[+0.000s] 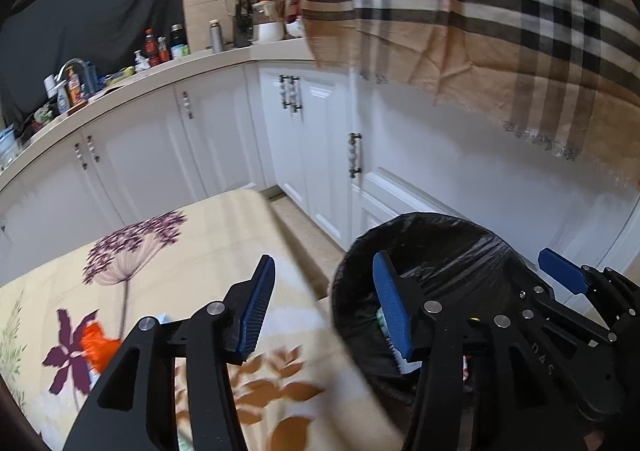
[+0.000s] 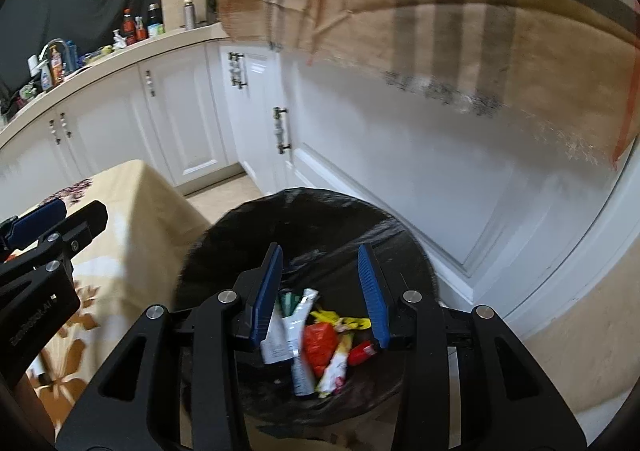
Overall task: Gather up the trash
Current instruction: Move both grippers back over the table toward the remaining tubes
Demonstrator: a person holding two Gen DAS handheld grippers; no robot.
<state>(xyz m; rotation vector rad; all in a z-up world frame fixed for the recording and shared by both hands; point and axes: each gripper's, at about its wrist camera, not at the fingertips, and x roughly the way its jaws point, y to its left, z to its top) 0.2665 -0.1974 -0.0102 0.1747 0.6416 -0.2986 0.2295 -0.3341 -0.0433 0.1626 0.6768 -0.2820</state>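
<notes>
A bin with a black liner (image 2: 248, 211) stands on the floor beside a table under a floral cloth (image 1: 192, 251). My right gripper (image 2: 320, 291) hangs open over the bin's mouth with no pad pressing on anything. Below it in the bin lie several wrappers: a white one (image 2: 276, 343) close under the left finger, an orange one (image 2: 320, 343), a yellow one (image 2: 340, 323). My left gripper (image 1: 326, 307) is open and empty, straddling the table's edge and the bin's rim (image 1: 440, 221). An orange wrapper (image 1: 98, 345) lies on the table, partly behind the left gripper's body.
White cabinets (image 1: 224, 131) run along the back and right, under a counter (image 1: 160, 75) crowded with bottles. A plaid cloth (image 1: 480, 11) hangs down at the upper right. Tiled floor (image 1: 308, 235) shows between table, bin and cabinets. The right gripper (image 1: 560, 275) sits just right of the left one.
</notes>
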